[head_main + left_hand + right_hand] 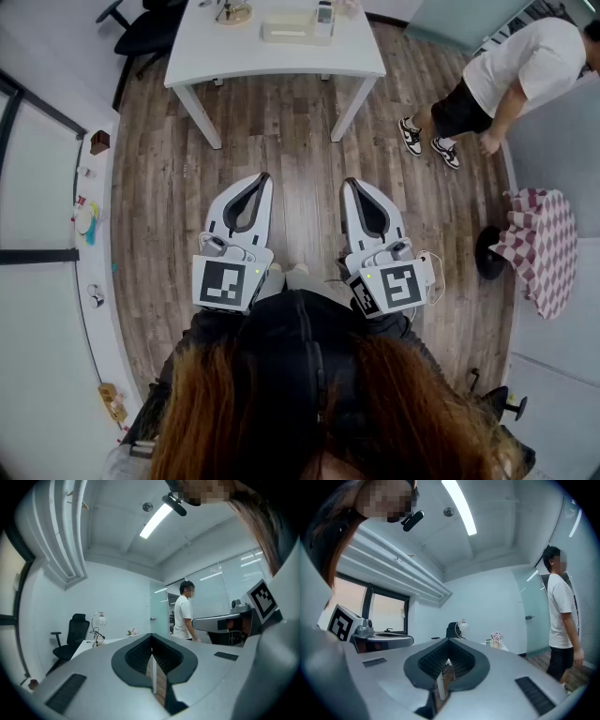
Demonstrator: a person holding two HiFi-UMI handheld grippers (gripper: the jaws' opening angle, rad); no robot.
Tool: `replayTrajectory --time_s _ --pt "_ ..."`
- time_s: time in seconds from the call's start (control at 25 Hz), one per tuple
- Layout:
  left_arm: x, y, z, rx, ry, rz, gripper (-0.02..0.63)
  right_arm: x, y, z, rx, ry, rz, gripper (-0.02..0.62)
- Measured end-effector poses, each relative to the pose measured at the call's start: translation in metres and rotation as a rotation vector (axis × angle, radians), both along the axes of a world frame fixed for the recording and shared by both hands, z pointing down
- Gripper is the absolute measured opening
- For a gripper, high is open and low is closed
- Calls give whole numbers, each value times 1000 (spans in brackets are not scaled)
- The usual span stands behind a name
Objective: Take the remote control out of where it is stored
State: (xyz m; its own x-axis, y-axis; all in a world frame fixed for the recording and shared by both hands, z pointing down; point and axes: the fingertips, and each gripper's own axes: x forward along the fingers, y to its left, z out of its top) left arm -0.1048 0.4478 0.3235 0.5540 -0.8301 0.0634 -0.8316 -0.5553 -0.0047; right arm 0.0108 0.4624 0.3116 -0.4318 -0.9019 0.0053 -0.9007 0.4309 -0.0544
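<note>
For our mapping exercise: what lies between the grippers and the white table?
Only bare wooden floor, in the head view: nothing stands between the left gripper, the right gripper and the table.

L gripper [261,178] & R gripper [349,182]: pale grey-white shells, black ribbed pads [139,656] inside, dark rim round them. Each w/ a cube [225,282] at the back, b/w square markers, small green light. White cable [432,266] loops off R gripper. Person: long reddish-brown hair [225,417], black headband [309,361], dark top.
</note>
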Motion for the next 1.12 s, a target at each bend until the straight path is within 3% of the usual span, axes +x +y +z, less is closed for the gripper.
replayTrajectory --time_s 0.52,1.12 --pt "25 -15 -2 -4 1 -19 9 19 -17 -1 4 -6 -34 14" --pt "41 -49 12 4 -20 -95 9 70 -46 11 3 -37 -37 14"
